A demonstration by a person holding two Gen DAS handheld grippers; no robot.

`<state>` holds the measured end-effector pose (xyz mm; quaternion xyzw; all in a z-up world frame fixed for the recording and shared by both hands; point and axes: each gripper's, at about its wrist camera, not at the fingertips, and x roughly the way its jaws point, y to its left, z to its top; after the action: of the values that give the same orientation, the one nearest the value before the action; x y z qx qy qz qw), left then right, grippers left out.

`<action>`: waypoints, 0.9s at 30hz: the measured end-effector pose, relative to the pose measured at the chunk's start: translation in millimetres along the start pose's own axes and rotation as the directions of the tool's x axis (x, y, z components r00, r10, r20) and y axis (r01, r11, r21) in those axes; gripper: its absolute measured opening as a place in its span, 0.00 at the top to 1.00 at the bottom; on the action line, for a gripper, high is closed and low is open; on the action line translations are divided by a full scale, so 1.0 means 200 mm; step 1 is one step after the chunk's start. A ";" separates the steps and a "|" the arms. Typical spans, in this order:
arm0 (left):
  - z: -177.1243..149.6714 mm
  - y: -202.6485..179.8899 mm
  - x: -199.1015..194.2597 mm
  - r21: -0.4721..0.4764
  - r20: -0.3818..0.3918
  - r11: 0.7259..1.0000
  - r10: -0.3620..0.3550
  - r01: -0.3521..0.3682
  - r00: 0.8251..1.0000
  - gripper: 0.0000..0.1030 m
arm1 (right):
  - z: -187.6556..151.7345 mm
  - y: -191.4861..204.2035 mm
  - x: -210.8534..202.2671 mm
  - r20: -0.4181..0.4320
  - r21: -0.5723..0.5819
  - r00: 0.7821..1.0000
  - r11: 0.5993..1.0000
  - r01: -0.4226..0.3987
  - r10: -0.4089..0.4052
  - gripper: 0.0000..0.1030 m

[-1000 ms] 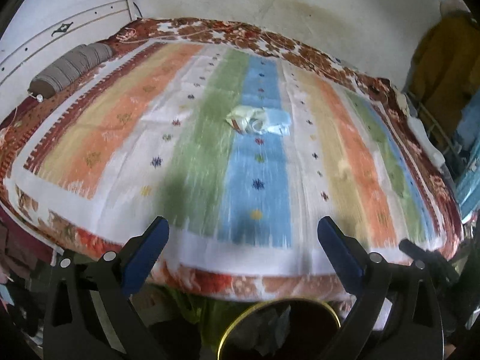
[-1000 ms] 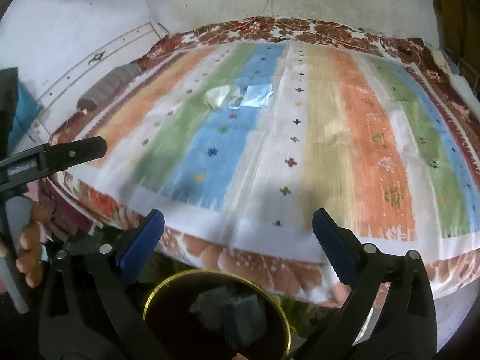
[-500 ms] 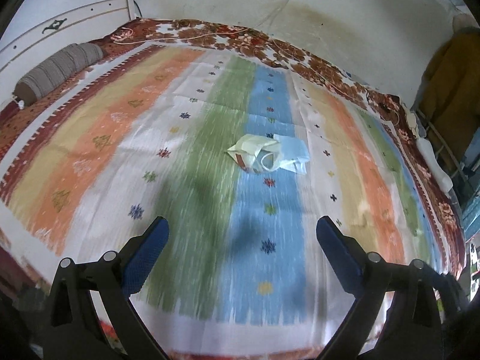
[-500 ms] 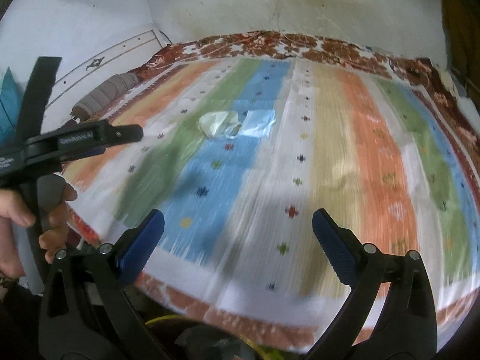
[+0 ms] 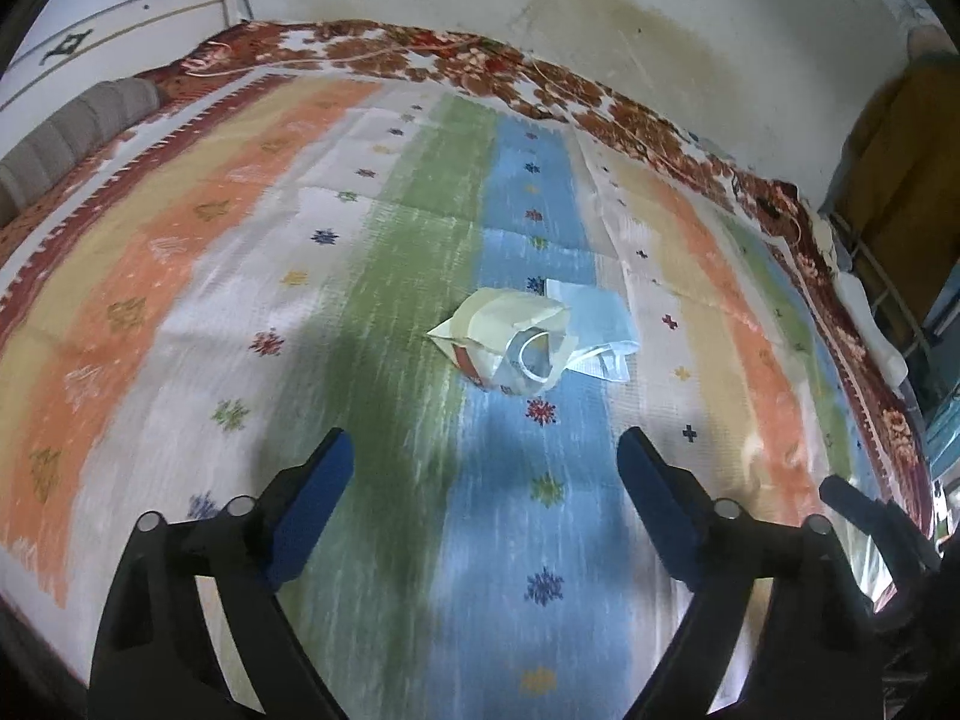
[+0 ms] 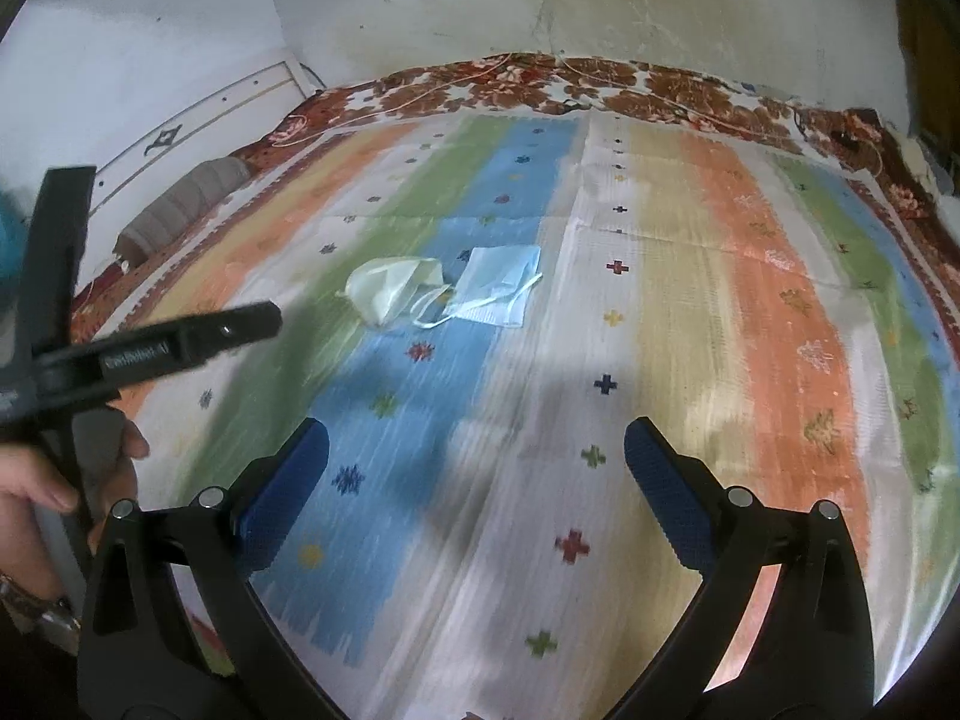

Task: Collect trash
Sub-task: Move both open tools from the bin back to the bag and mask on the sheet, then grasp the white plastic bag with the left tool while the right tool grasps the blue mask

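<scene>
Left wrist view: the left gripper (image 5: 486, 450) hangs over a bed covered by a striped spread (image 5: 198, 276) in orange, yellow, white, green and blue, its blue-padded fingers (image 5: 312, 480) set wide with only bare cloth between them; the jaws have just been narrowing a little, with nothing caught in them. Ahead of the fingertips, well clear of both pads, lies the trash: a crumpled pale yellow face mask (image 5: 510, 330) resting on the seam of the green and blue stripes, touching and partly overlapping a light blue face mask (image 5: 600, 318) to its right. A grey bolster (image 5: 66, 138) sits at the far left edge of the bed, below a stained wall (image 5: 660, 48).

Right wrist view: the right gripper (image 6: 477, 450) is likewise spread wide and holds nothing, its pads over the white and blue stripes. Both masks lie farther up the bed and left of its centre line, the pale yellow one (image 6: 390, 288) beside the blue one (image 6: 501, 291), ear loops tangled between them. At the left edge, a hand (image 6: 66, 480) grips the handle of the other tool, whose black finger (image 6: 192, 342) points toward the masks without reaching them. A floral border (image 6: 660, 84) edges the far side.
</scene>
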<state>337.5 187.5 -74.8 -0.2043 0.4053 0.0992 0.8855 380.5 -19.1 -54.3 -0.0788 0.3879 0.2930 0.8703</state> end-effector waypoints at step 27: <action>0.15 0.07 0.41 -0.011 -0.040 0.999 -0.034 0.033 0.999 0.42 | 0.35 -0.20 0.64 -0.022 0.215 0.994 0.972 -0.098 0.106 0.40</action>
<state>405.3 214.0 -123.1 -0.2175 0.4192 0.0823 0.8776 515.3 30.5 -101.6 0.0303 0.4352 0.2927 0.8509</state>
